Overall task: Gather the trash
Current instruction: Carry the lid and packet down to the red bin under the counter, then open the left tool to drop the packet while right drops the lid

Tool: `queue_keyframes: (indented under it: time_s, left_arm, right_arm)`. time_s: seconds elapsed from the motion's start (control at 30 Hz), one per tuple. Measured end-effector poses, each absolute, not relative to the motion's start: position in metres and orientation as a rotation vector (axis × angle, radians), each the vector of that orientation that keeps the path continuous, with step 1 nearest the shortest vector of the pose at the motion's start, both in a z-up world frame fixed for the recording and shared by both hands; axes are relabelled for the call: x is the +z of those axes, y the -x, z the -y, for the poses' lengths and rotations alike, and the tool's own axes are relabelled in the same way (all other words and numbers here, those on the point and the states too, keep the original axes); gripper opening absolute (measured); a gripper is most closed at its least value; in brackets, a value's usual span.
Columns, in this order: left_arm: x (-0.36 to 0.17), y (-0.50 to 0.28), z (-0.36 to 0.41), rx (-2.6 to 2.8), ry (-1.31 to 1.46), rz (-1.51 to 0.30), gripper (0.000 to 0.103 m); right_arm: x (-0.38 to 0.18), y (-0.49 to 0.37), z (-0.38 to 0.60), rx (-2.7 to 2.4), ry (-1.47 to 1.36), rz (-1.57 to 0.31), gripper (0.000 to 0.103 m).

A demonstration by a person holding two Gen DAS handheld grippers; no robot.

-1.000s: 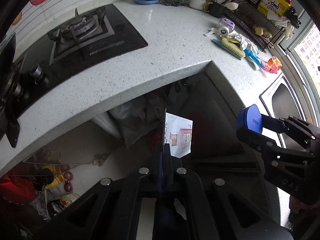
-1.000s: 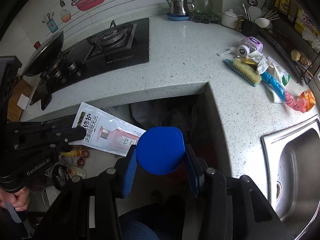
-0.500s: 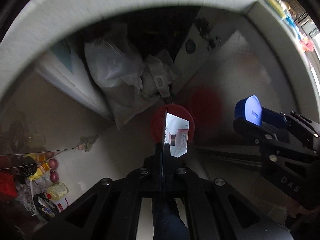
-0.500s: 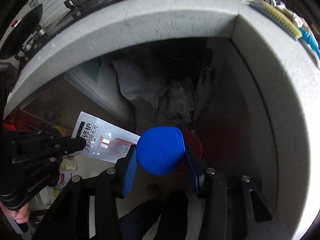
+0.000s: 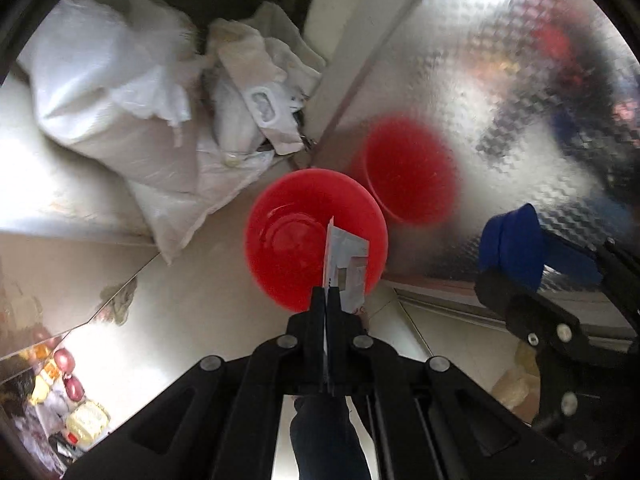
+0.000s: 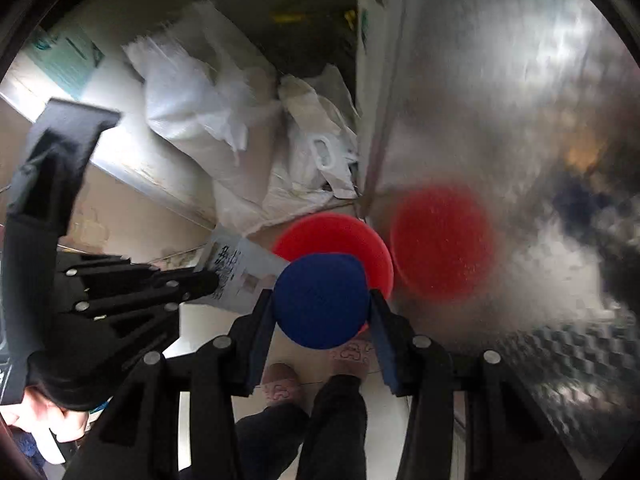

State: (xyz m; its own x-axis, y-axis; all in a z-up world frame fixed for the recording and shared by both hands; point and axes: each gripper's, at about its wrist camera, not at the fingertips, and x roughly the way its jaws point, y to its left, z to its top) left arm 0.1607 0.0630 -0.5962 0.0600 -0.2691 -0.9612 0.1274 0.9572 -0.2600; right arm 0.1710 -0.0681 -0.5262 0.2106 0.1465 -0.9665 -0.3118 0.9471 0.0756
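Trash comes first: a flat printed sachet (image 5: 347,270) is pinched edge-on in the left claw (image 5: 329,292), whose jaws are clenched tight on its lower end, and in the left wrist view it hangs directly over the mouth of a red bucket (image 5: 280,216) standing on the floor. From the right wrist view the same sachet (image 6: 240,276) sticks out of the left claw (image 6: 208,280) just beside the bucket's rim (image 6: 320,226), so whether it is fully above the opening is hard to say. Second piece is a round blue cap (image 6: 322,300), gripped across its width between the blue pads of the right claw (image 6: 322,304) and held low over the near edge of the bucket. Inside, the bucket looks bare, with only a shiny bottom showing. Beside it a patterned metal panel (image 5: 500,80) reflects a blurred red copy of the bucket, and crumpled white bags (image 5: 140,92) are heaped in the dark recess behind. Below the claws are the person's slippered feet (image 6: 280,384). By my reading both pieces are gathered and brought to the bin, but neither is let go; opening each claw over the bucket is what remains, and more rubbish elsewhere cannot be ruled out from here.
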Motion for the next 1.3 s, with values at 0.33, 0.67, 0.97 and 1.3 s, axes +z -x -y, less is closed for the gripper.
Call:
queue_keyframes:
  time_s: [0.33,0.67,0.97,1.3]
  left_arm:
    - [-0.63,-0.179,-0.043,-0.321,0.051,-1.483,0.011]
    - [-0.624,-0.182,-0.049,-0.323,-0.021,-1.483,0.042]
    - [-0.613,-0.173,-0.074,-0.254,-0.057,-1.443,0.079]
    - [-0.635,-0.178,-0.116,-0.132,-0.01,-1.463,0.097]
  right_arm:
    - [-0.557,-0.18,0.087,0.267,0.084,-1.327,0.043]
    - [-0.554,-0.184,0.093,0.274,0.069,-1.33,0.043]
    - [-0.56,-0.183,0.084,0.315,0.047,-1.348,0.043]
    - [-0.59,-0.192,0.058,0.372,0.077,-1.381,0.043]
